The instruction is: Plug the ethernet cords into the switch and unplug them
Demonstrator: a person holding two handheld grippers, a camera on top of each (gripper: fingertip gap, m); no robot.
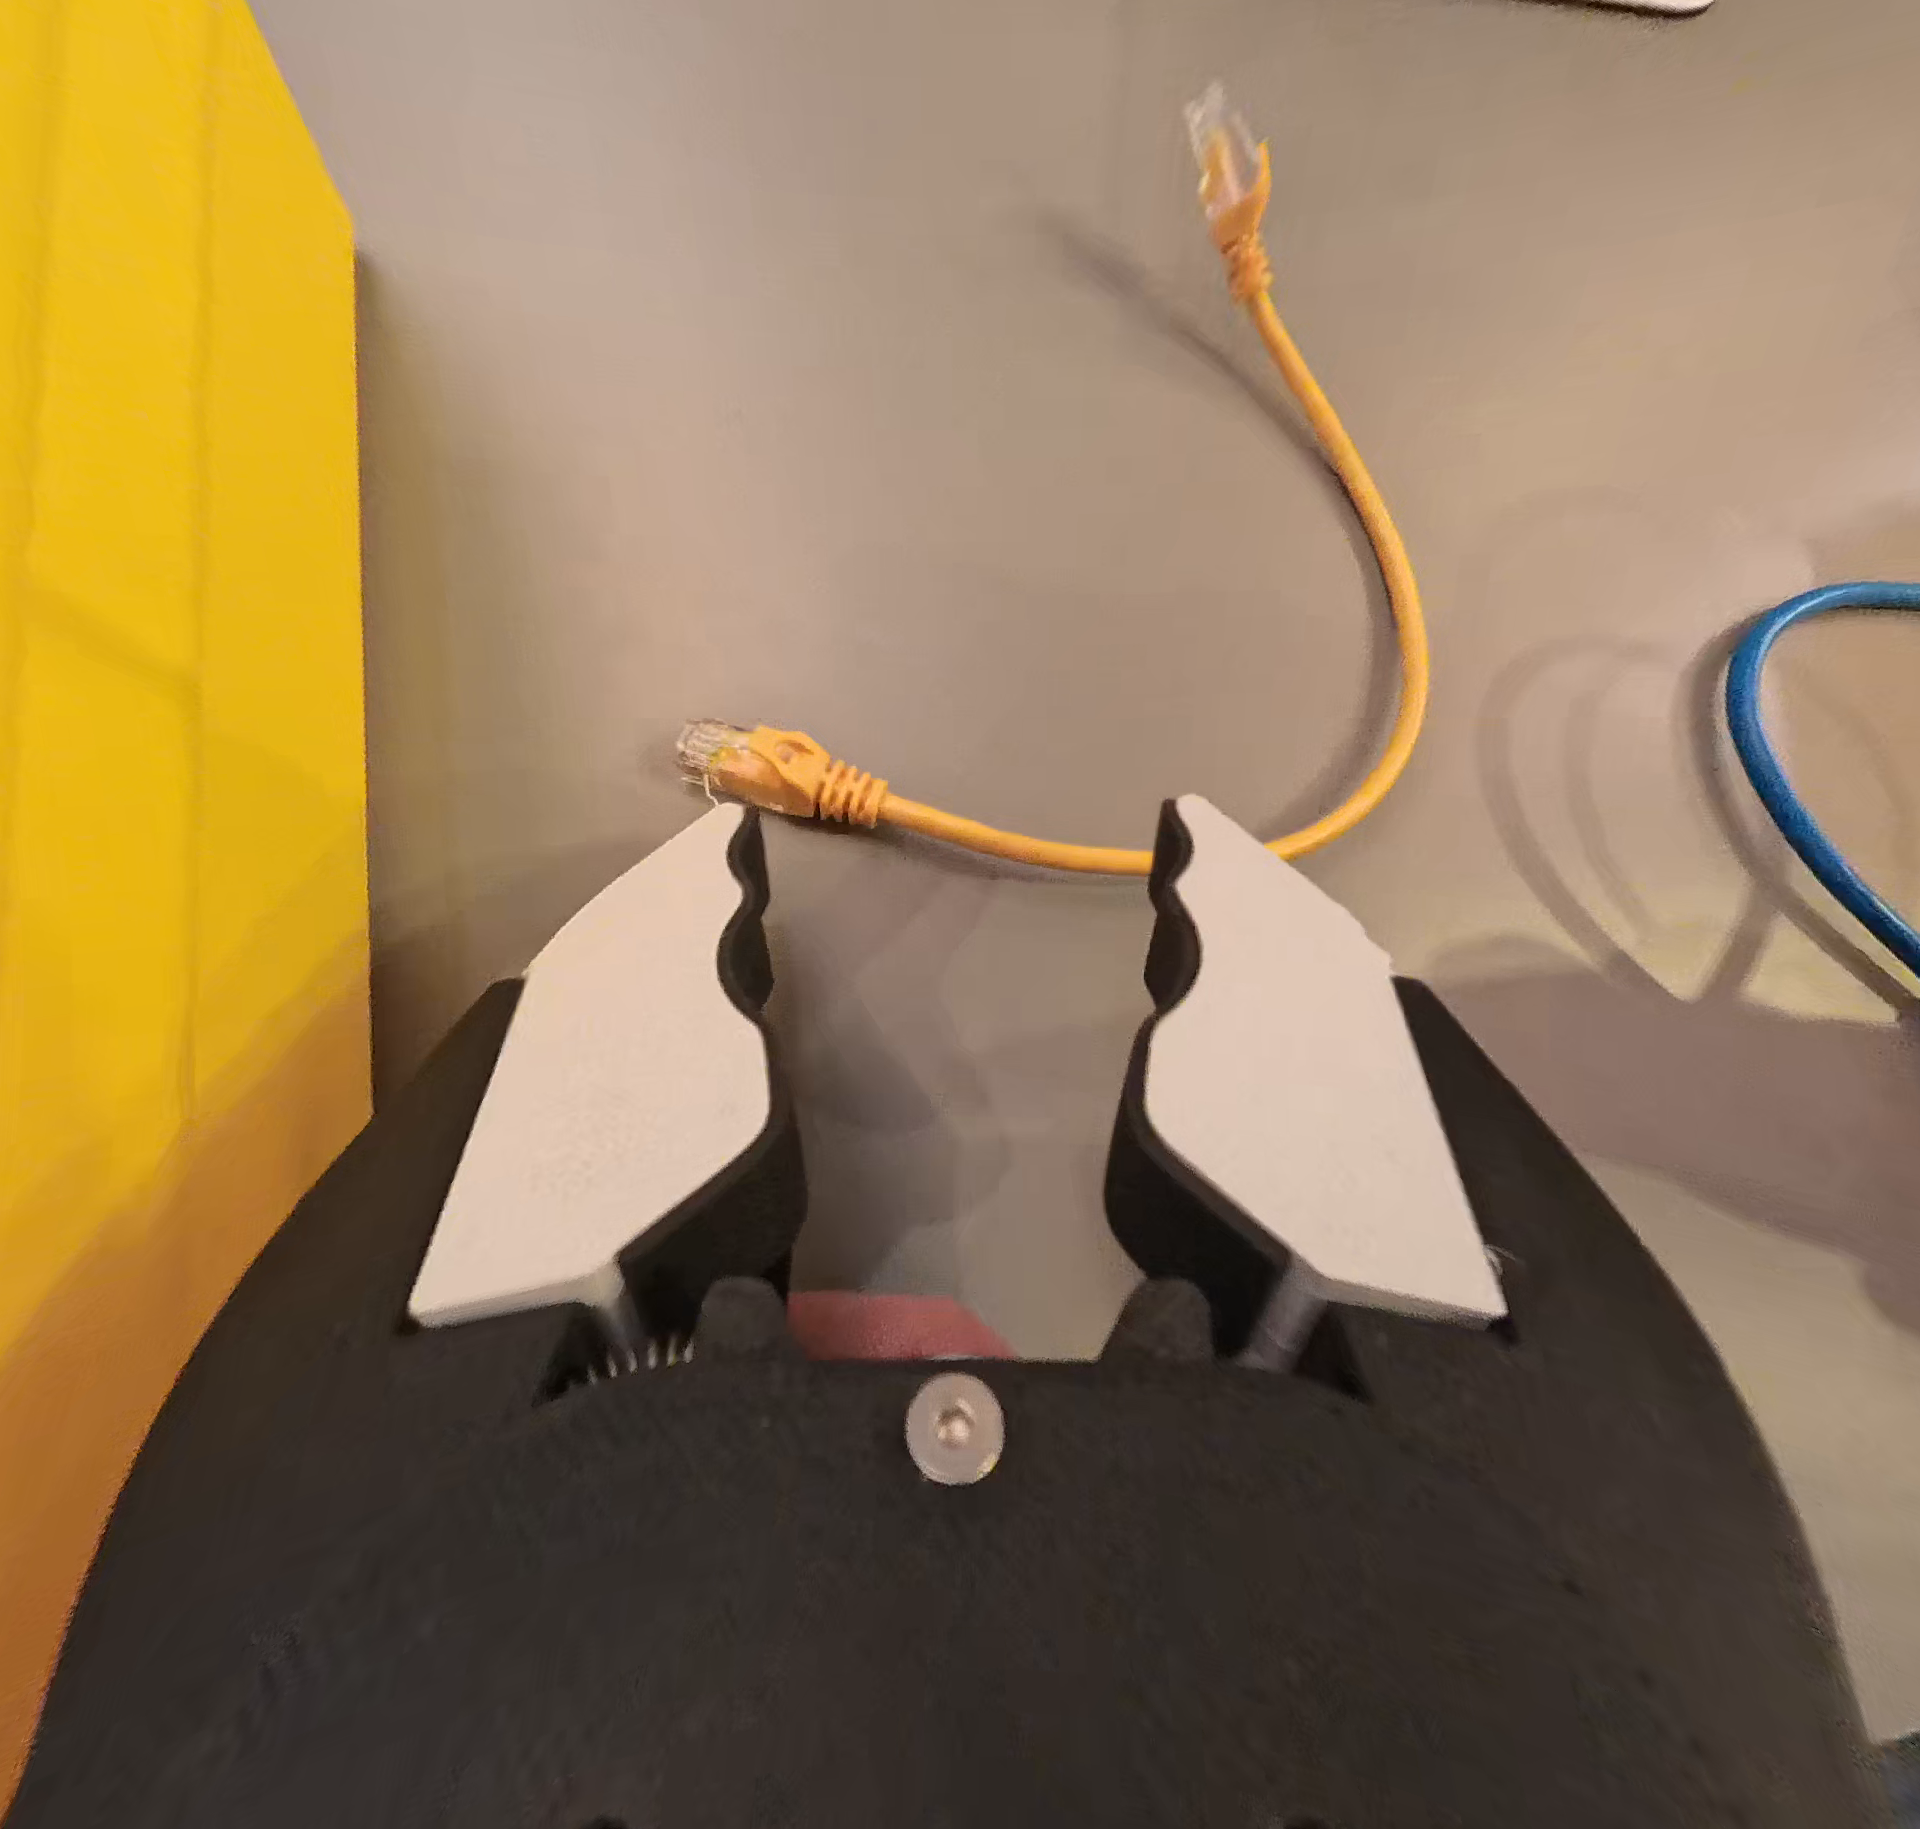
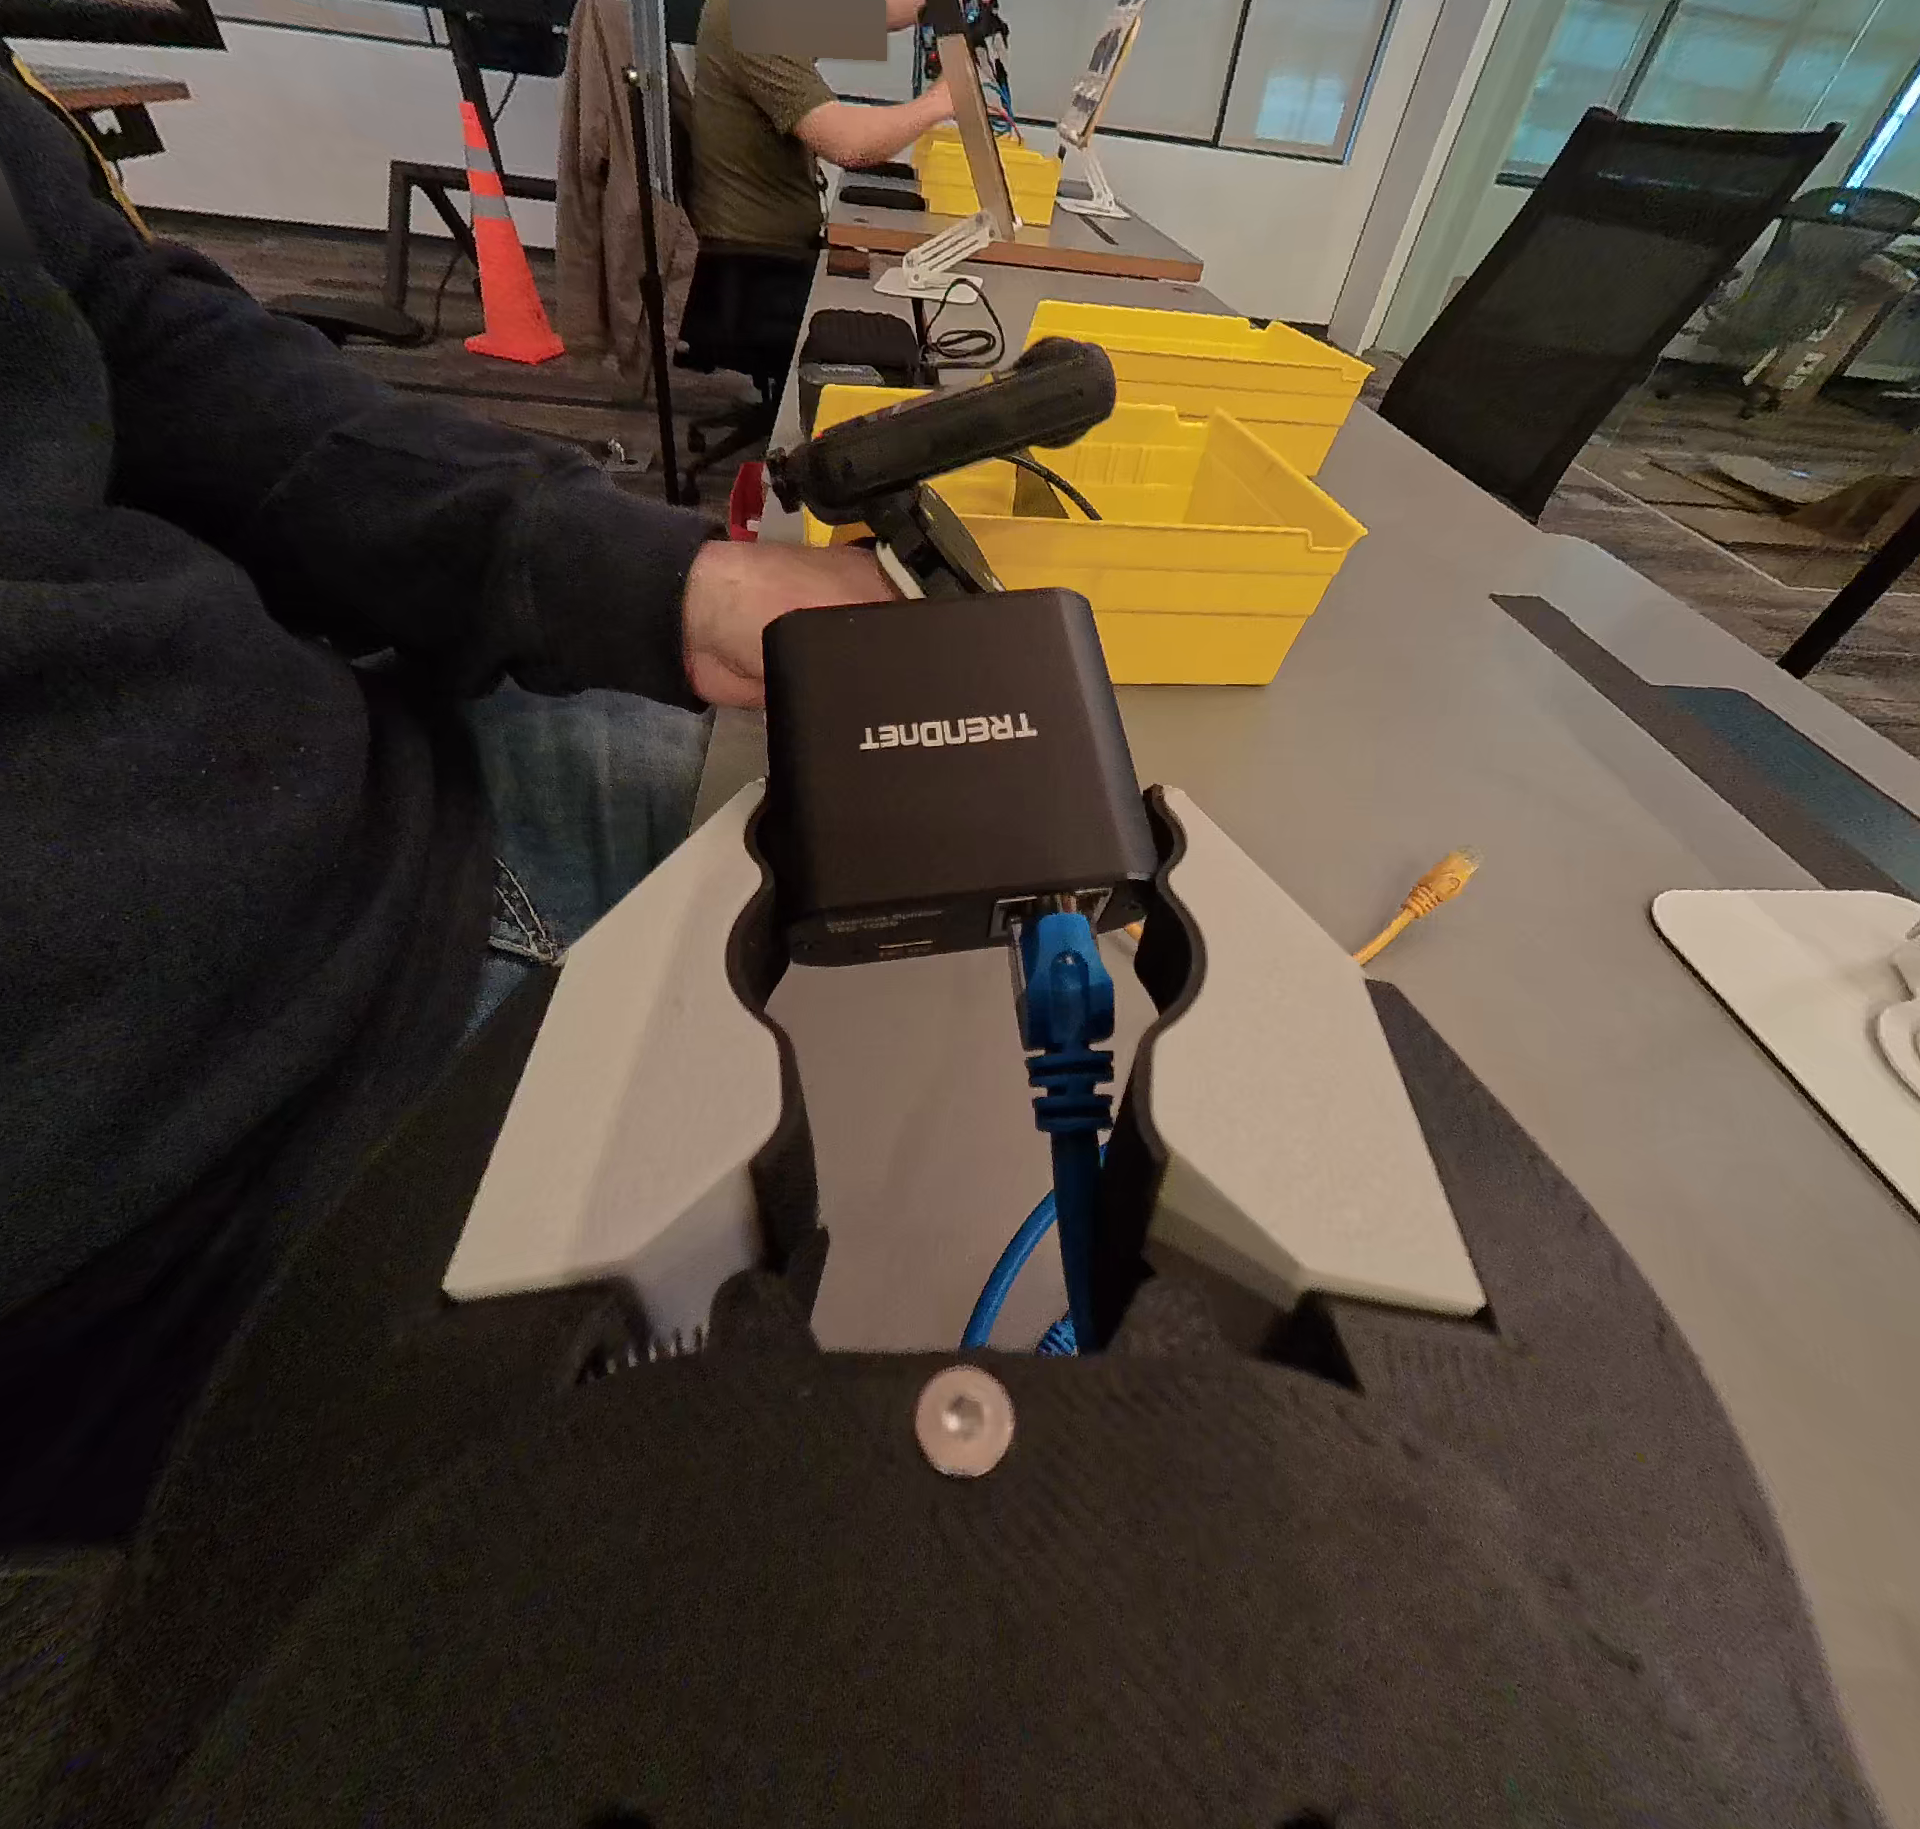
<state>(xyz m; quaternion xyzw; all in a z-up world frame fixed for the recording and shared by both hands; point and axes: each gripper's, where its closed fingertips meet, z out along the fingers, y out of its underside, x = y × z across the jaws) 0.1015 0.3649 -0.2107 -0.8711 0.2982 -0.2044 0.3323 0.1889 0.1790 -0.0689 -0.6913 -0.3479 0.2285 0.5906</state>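
A short yellow ethernet cord (image 1: 1382, 574) lies loose on the grey table (image 1: 831, 429), with one plug (image 1: 748, 763) near my left gripper's left fingertip and the other plug (image 1: 1226, 158) farther off. My left gripper (image 1: 958, 823) is open and empty, just short of the cord. My right gripper (image 2: 958, 813) is shut on the black switch (image 2: 935, 740), gripping its two sides and holding it above the table. A blue ethernet cord (image 2: 1070, 1031) is plugged into a front port of the switch and runs back between the fingers. The yellow cord's end (image 2: 1429, 891) shows to the right.
A yellow bin (image 1: 156, 532) stands close on the left of my left gripper. Part of the blue cord (image 1: 1787, 761) loops at the right. A white pad (image 2: 1787, 990) lies at the right. More yellow bins (image 2: 1174, 574) stand behind the switch. A person's sleeve (image 2: 260, 584) is on the left.
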